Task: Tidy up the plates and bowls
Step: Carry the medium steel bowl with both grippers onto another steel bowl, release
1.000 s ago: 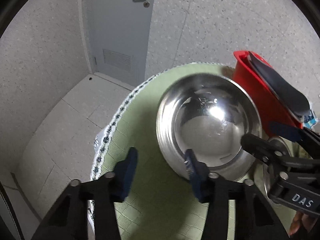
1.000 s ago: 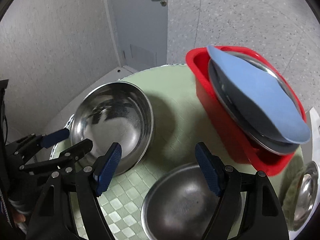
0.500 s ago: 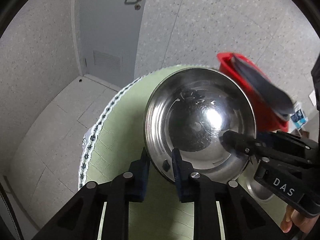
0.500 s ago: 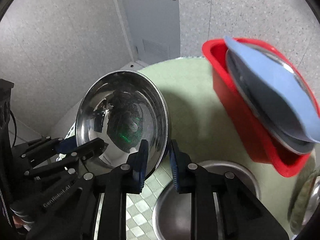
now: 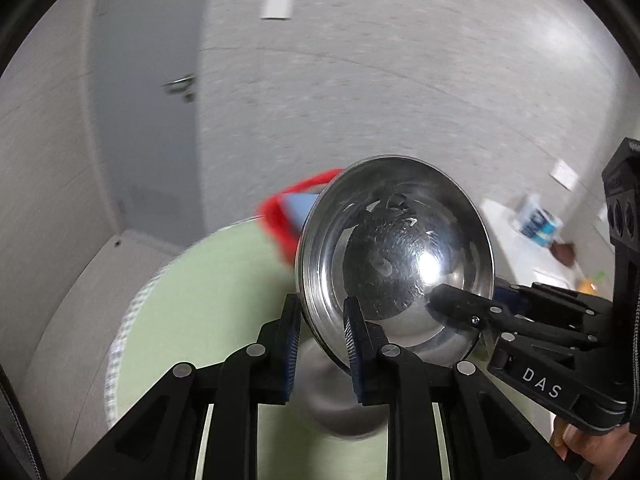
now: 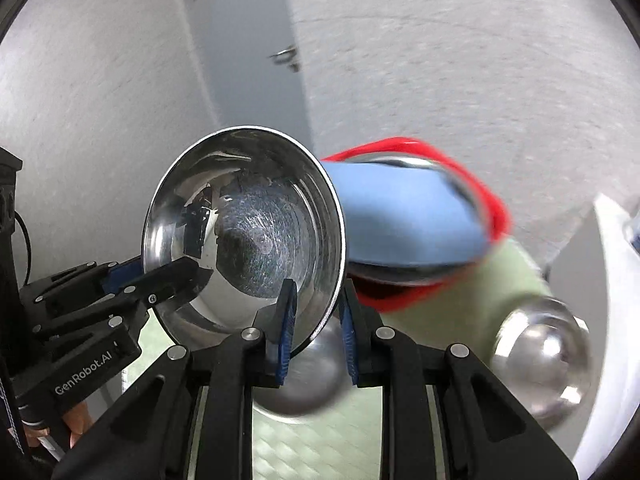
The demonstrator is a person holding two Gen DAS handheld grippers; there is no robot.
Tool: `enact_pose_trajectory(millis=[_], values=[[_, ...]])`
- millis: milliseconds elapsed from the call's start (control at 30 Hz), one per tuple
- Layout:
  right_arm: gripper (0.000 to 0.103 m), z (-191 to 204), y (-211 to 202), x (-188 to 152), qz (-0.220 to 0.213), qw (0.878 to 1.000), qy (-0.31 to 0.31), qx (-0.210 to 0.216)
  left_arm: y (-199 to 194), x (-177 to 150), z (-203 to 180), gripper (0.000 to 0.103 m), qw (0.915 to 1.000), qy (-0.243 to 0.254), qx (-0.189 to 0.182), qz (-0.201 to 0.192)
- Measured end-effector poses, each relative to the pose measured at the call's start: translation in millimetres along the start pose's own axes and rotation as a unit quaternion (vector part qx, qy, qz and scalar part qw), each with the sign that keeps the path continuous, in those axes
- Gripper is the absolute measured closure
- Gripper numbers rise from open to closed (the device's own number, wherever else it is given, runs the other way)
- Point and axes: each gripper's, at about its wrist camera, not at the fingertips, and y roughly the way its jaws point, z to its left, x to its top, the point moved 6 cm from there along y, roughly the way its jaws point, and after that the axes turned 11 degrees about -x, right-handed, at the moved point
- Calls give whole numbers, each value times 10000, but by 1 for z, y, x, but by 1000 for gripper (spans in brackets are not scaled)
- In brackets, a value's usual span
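The steel bowl [image 5: 394, 256] has risen off the seemingly green mat [image 5: 208, 280], both hand-held grippers [image 5: 320, 344] [image 6: 316, 328] pinching its rim.

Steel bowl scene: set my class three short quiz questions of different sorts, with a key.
1. True or false: the steel bowl lies flat on the green mat.
2. Which grips the bowl's rim? A) left gripper only B) right gripper only C) both
3. Fill in: beyond the bowl, the red bin holds a ____ plate leaning inside it.

Key:
1. False; it is lifted and tilted.
2. C; each pinches an opposite part of the rim.
3. Blue.
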Motion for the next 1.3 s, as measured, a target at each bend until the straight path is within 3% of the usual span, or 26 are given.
enact_pose_trajectory(millis=[300, 567, 900, 1100, 1300], values=[[82, -137, -31, -41, 215, 9943, 682, -791, 83, 0, -106, 85, 9930, 659, -783, 584], [82, -210, -25, -65, 613, 9875, 928, -1116, 168, 21, -138, 84, 9856, 897, -908, 1109], [81, -226, 8, -81, 1013, 9854, 708, -1167, 231, 23, -172, 84, 9813, 791, -679, 1617], [79, -228, 20, -80, 1072, 9843, 484, -1319, 237, 28, -185, 76, 9806, 859, -635, 1645], [78, -230, 24, -79, 1070, 9825, 420, -1467, 248, 27, -186, 75, 9795, 813, -653, 1723]])
